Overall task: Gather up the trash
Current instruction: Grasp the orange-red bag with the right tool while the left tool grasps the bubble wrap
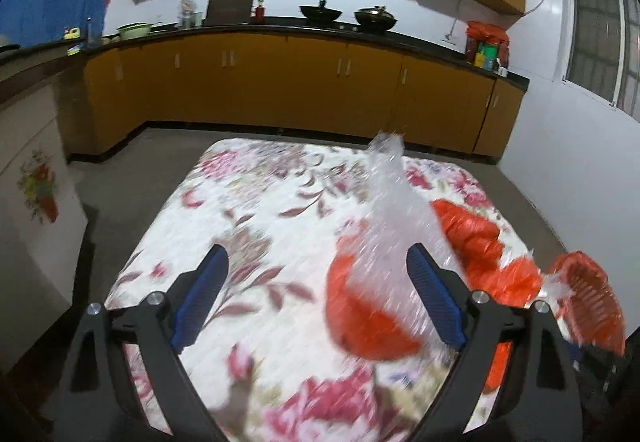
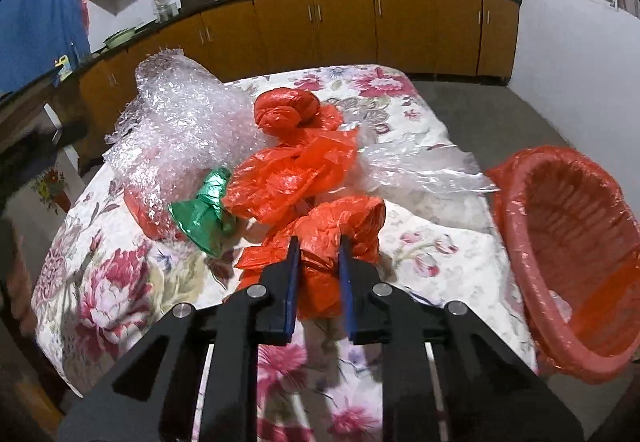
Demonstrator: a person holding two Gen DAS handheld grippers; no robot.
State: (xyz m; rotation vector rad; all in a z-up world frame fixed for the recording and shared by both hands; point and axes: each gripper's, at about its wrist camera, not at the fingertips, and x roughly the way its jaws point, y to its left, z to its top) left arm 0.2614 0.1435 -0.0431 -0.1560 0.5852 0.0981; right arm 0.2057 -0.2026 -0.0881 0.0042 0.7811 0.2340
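We're clamping the right gripper (image 2: 319,248) on a crumpled orange plastic bag (image 2: 332,230) at the near edge of the trash pile; the blue pads are pressing into it from both sides. The left gripper (image 1: 318,290) is hanging over the floral tablecloth (image 1: 240,226) with its jaws wide apart, nothing between them, and that view is blurred.

Where things are sitting:
- The rest of the pile is lying on the cloth behind the held bag: bubble wrap (image 2: 176,121), green foil wrapper (image 2: 204,211), more orange bags (image 2: 292,177), clear film (image 2: 416,165).
- The red basket with an orange liner (image 2: 560,242) is sitting at the table's right edge, near the grip and tilted toward us.

For this step, in our judgement:
- We're lifting straight up first, so the bag isn't dragging the neighbouring orange pieces or the film along.
- We're carrying it right, over the basket rim, and only letting go once it is inside the liner.
- The grip looks to be on a loose fold, so we're moving slowly.
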